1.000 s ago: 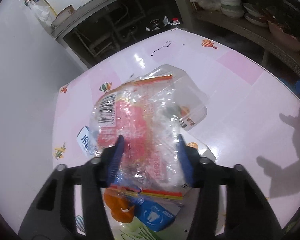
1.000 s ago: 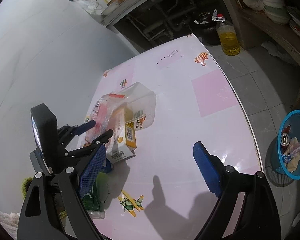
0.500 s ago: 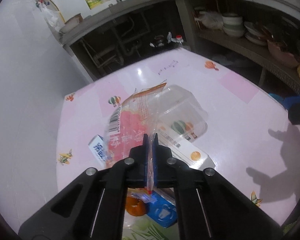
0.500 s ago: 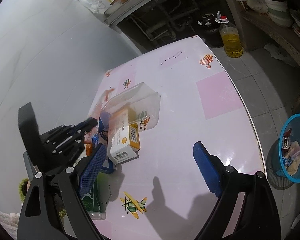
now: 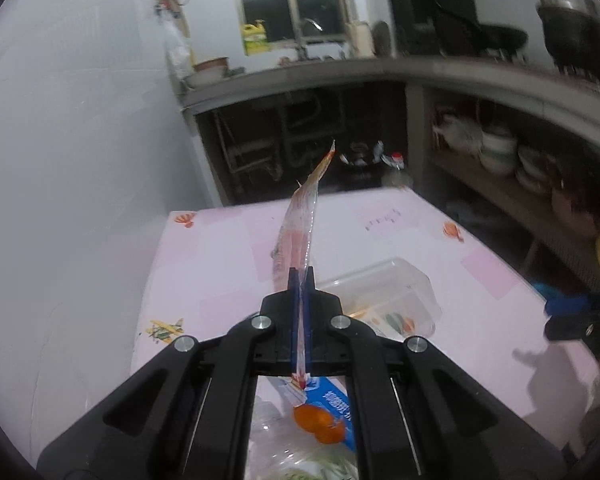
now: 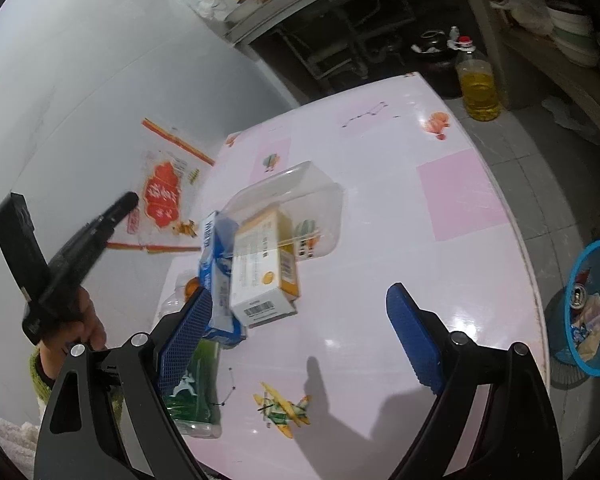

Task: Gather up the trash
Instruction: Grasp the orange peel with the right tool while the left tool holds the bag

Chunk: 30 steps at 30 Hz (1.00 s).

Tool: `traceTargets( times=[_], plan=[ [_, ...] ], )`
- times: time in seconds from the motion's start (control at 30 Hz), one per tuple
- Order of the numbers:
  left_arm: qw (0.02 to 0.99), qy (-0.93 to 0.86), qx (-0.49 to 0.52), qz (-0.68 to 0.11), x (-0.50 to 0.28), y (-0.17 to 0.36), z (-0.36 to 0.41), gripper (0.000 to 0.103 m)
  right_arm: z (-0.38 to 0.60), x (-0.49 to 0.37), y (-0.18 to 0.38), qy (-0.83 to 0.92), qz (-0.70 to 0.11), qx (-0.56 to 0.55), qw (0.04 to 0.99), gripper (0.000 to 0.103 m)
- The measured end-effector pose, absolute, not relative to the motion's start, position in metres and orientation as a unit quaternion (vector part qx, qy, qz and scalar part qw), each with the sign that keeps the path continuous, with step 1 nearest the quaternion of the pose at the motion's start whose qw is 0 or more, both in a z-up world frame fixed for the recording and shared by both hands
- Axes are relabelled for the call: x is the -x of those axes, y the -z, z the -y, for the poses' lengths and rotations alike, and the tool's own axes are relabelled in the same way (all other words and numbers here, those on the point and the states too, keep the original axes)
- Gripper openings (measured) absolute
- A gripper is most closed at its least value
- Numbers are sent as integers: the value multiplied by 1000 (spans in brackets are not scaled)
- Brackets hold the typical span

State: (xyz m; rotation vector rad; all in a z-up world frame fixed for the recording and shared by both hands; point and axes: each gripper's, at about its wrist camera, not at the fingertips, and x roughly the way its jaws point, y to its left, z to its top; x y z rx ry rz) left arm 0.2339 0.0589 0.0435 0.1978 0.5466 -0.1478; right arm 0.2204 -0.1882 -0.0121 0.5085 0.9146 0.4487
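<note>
My left gripper is shut on a clear plastic wrapper with red print and holds it edge-on above the pink table. In the right wrist view the same wrapper hangs from the left gripper to the left of the table. My right gripper is open and empty above the table's near part. Below lie a clear plastic container, a white and orange box, a blue and white carton and a green bottle.
A blue waste basket with trash in it stands on the floor to the right of the table. A bottle of yellow oil stands on the floor beyond the table. Shelves with bowls run along the right.
My left gripper shut on the wrapper and lifted it up off the pile, turning it edge-on. The right gripper stayed open and barely moved.
</note>
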Motion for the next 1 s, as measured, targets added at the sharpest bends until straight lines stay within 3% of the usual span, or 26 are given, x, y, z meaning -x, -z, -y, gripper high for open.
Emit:
traceTargets(
  times=[0.4,1.0],
  plan=[
    [961,34,2,-274,-206,-52,-123,1,103,-249,0,-316,-443,-168,822,83],
    [957,24,38,-288,-188,-32,-161,1,6,-263,11,-365,-453,-9,814,52]
  ],
)
